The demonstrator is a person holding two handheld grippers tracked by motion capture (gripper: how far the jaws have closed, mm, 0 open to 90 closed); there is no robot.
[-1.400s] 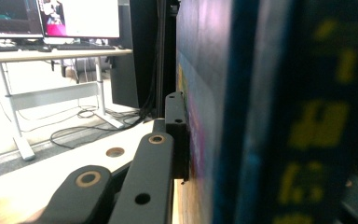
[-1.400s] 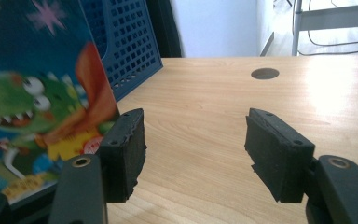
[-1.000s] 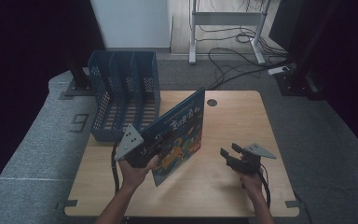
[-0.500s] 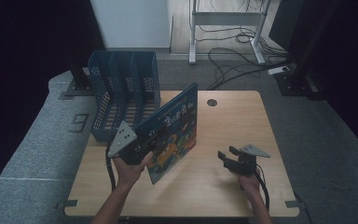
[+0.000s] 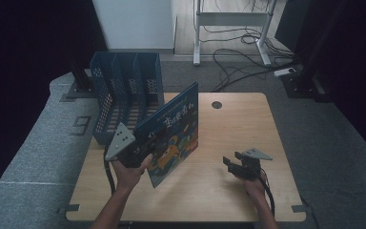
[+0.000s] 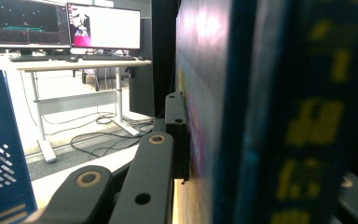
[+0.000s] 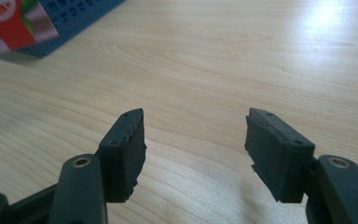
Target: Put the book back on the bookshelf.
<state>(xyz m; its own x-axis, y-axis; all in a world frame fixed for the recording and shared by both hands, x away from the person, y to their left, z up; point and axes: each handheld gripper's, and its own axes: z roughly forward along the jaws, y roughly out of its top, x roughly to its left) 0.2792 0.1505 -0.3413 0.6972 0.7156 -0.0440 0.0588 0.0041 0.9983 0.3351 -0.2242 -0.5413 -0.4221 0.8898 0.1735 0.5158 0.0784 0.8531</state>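
over the left half of the tabletop [image 5: 228, 119] your left tongs [image 5: 140, 151] are clenched on the lower edge of the book [image 5: 174, 136], which is held up off the wood and tilted. just behind and left of it stands the blue rack [image 5: 124, 90], slots running away from you, so the book's long edge should line up with a slot. your right tongs [image 7: 196, 154] rest released, well apart on the right.

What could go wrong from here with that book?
1. The left gripper clamps the book near one lower corner only; tilted, it may pivot or slip.
2. The blue file rack has narrow slots; the book's edge might catch a divider.
3. The right gripper rests open, apart, giving no support.
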